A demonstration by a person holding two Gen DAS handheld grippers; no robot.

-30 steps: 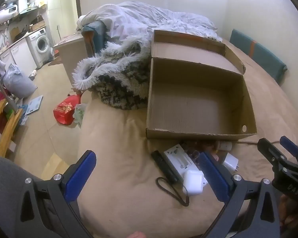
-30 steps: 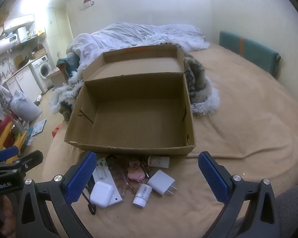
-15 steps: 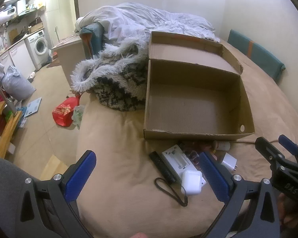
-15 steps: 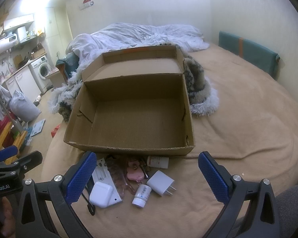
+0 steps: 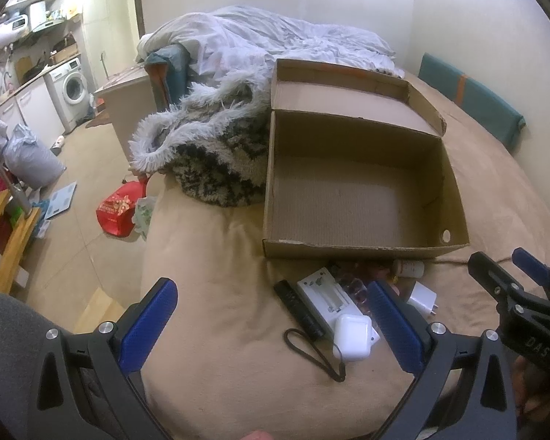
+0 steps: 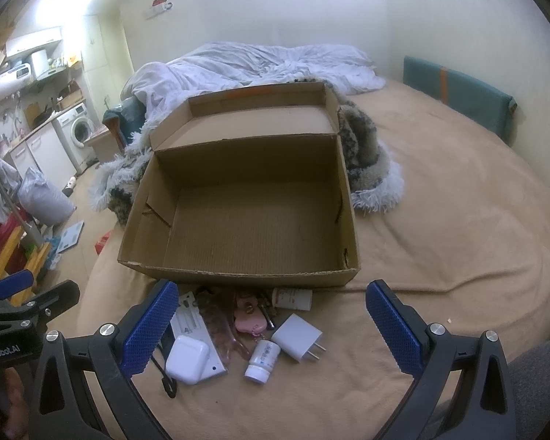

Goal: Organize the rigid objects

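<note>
An open, empty cardboard box (image 6: 245, 275) (image 5: 363, 247) lies on the tan bedspread. In front of it sit a white earbud case (image 6: 187, 359) (image 5: 351, 335), a white flat device (image 5: 324, 293), a black stick with a wrist loop (image 5: 299, 308), a white plug charger (image 6: 297, 337) (image 5: 421, 297), a small white bottle (image 6: 262, 361), a second white bottle lying down (image 6: 292, 299), a pink keyring (image 6: 251, 321) and a clear brownish clip (image 6: 216, 321). My left gripper (image 5: 271, 322) is open above the bedspread, left of the pile. My right gripper (image 6: 267, 324) is open over the pile, holding nothing.
A fluffy grey-white blanket (image 5: 209, 139) and a crumpled duvet (image 6: 260, 64) lie behind the box. A teal cushion (image 6: 458, 91) leans on the right wall. The bed edge drops to the floor at left, where a red bag (image 5: 119, 207) lies.
Both grippers have drifted slightly; the left view has shifted a little so the box and pile sit a bit farther left. Nothing was grasped or moved.
</note>
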